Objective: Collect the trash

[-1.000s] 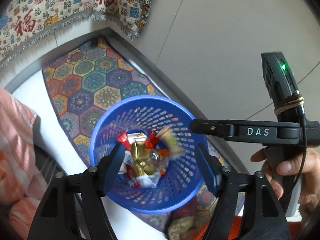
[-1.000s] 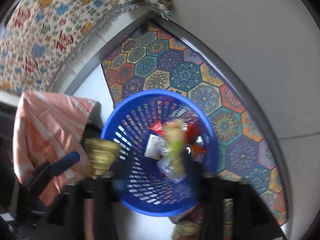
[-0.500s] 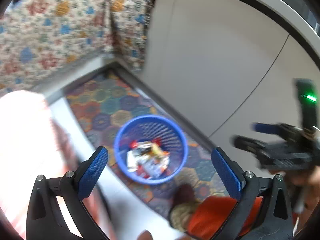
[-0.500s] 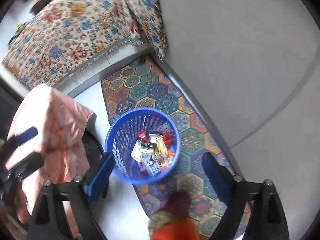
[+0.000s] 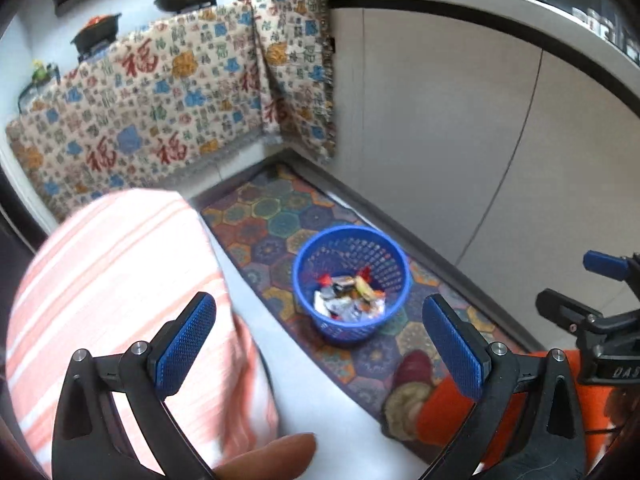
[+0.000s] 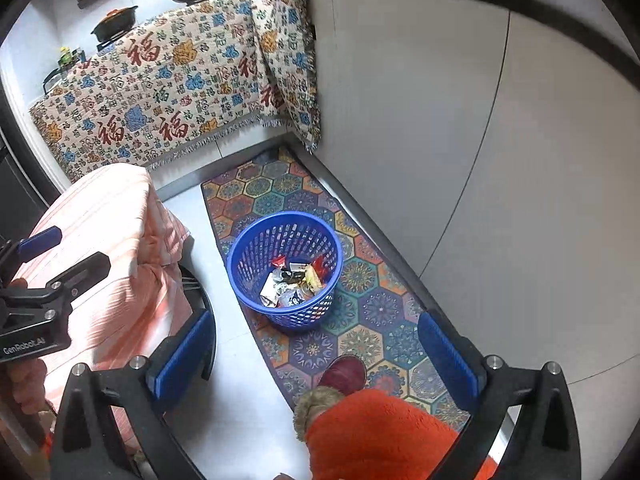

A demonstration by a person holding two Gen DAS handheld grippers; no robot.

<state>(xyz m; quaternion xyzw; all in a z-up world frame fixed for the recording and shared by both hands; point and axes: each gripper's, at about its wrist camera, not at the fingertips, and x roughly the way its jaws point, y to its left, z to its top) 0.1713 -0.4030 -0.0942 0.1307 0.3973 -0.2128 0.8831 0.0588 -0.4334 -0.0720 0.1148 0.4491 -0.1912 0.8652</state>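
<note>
Trash sits in the round blue perforated plastic basket (image 6: pixel 285 268) on the hexagon-patterned colourful floor mat (image 6: pixel 360 312): crumpled foil and plastic snack wrappers (image 6: pixel 292 284) piled at its bottom. We hold the left claw (image 5: pixel 320 344) and the right claw (image 6: pixel 312 356) high above it, both spread wide after just opening, nothing between the blue pads. We judge the wrappers light, thin, crinkly and slippery, so any more of them should be pinched at a bunched fold, not a flat face. Basket itself looks light and stiff; its rim is where we'd grip. A slippered foot (image 6: pixel 344 374) stands near the basket on the mat.
</note>
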